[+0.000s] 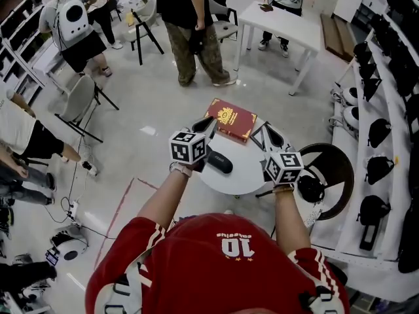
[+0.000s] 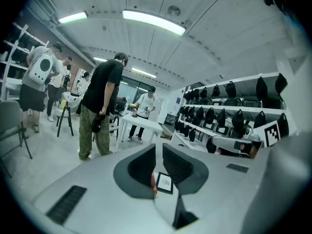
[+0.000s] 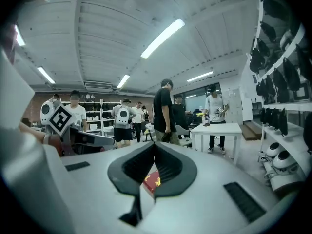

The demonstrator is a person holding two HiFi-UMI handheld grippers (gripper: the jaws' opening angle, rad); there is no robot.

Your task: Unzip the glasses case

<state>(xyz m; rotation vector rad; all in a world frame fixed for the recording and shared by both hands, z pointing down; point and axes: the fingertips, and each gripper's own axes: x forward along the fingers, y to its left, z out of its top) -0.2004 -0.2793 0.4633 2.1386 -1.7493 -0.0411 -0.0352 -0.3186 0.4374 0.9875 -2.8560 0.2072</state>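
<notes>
Catching glasses case (image 1: 219,163) on table (image 1: 245,167), head view alone

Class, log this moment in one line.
case: on table, not held | left tool: narrow gap, empty | right tool: shut, empty

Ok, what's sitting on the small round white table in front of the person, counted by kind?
Red book: 1
Black glasses case: 1
Total: 2
</notes>
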